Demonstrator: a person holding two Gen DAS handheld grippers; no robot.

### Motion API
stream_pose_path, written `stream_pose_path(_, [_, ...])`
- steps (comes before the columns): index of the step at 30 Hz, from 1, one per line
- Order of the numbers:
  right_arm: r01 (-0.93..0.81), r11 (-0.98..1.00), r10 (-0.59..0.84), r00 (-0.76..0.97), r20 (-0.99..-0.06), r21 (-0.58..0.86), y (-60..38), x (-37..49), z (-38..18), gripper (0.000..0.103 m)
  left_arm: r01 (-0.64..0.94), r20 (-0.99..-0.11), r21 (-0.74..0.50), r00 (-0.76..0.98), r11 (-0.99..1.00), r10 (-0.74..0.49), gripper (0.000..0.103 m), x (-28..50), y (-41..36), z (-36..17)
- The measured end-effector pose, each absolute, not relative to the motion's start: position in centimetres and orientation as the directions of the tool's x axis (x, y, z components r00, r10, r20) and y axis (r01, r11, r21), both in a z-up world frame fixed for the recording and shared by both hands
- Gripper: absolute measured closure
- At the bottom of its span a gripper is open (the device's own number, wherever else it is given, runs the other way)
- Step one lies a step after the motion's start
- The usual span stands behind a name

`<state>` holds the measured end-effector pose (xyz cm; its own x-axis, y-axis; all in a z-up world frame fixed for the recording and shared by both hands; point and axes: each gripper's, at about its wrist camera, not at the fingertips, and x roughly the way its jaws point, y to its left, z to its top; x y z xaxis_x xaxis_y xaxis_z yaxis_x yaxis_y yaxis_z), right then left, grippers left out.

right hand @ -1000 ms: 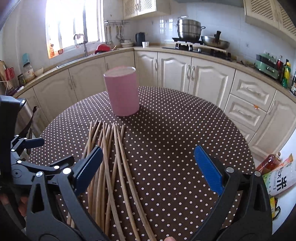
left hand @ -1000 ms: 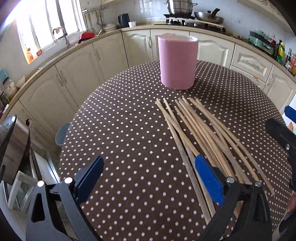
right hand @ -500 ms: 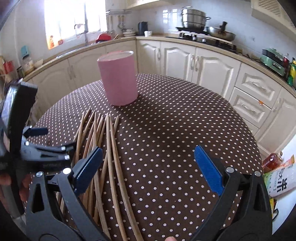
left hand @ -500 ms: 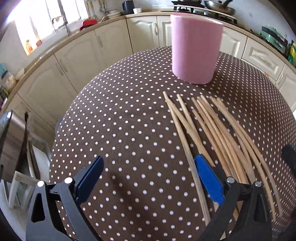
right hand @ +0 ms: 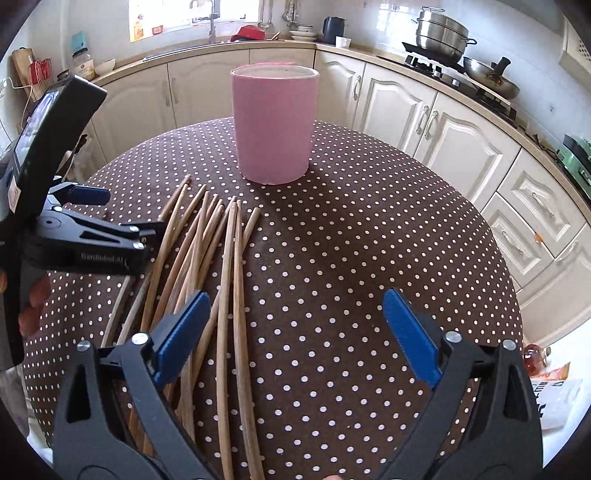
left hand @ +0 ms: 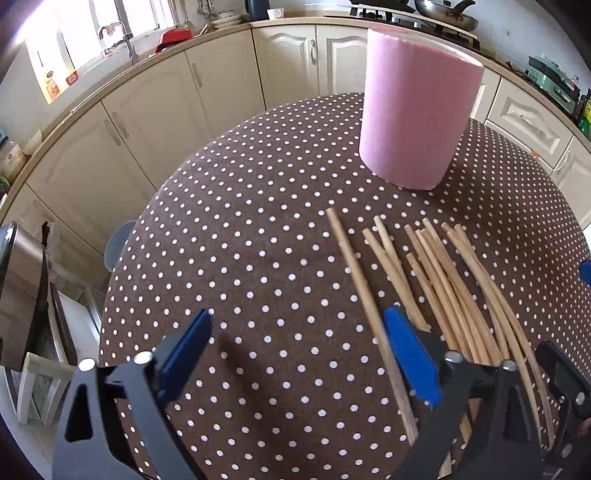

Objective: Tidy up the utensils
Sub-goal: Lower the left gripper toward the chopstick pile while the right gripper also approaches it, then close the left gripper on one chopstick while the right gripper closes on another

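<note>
Several long wooden chopsticks [left hand: 436,280] lie in a loose fan on the brown polka-dot tablecloth [left hand: 258,229], also in the right wrist view [right hand: 207,251]. A pink cylindrical holder [left hand: 413,122] stands upright beyond their far ends [right hand: 275,122]. My left gripper [left hand: 295,354] is open and empty, low over the cloth, with its right finger over the leftmost chopsticks. It also shows from the side in the right wrist view [right hand: 110,218]. My right gripper [right hand: 295,332] is open and empty, its left finger above the chopsticks.
The round table drops off at its edges. Cream kitchen cabinets [right hand: 406,107] and a counter curve around the back. A stove with pots [right hand: 443,33] is at the far right. A metal bin [left hand: 18,295] stands on the floor left of the table.
Both grippers have moved forward toward the pink holder and lower over the table. The left gripper now sits closer to the chopsticks' far ends. Both stay open.
</note>
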<state>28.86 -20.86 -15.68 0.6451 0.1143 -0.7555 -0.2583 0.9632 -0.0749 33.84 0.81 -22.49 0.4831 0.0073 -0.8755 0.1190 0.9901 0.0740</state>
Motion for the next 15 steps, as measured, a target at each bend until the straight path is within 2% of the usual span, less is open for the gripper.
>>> stream_pose_path(1, [-0.265,0.961,0.116,0.636,-0.763,-0.075,-20.9,29.0,-15.8,0.015,0.124,-0.878,0.06,0.478,0.99,-0.006,0.018,34.2,0.9,-22.4])
stream_pose_path(4, [-0.276,0.957,0.104,0.611,-0.785,-0.088,-20.8,29.5,-16.4,0.027,0.134,-0.88,0.051,0.475,0.99,-0.019,0.028,34.3,0.8,-22.4])
stream_pose_path(7, [-0.297,0.952,0.121,0.58,-0.805,-0.071,-20.7,30.0,-17.0,0.043,0.15,-0.883,0.05,0.469,0.987,-0.026,0.035,35.2,0.8,-22.1])
stream_pose_path(11, [-0.326,0.942,0.12,0.557,-0.822,-0.083,-20.1,30.9,-17.3,0.046,0.156,-0.891,0.048,0.454,0.987,-0.028,0.04,36.4,0.2,-21.8])
stream_pose_path(15, [-0.374,0.923,0.121,0.5,-0.857,-0.088,-19.0,32.0,-18.0,0.058,0.162,-0.898,0.036,0.438,0.986,-0.04,0.042,37.4,-0.2,-22.2])
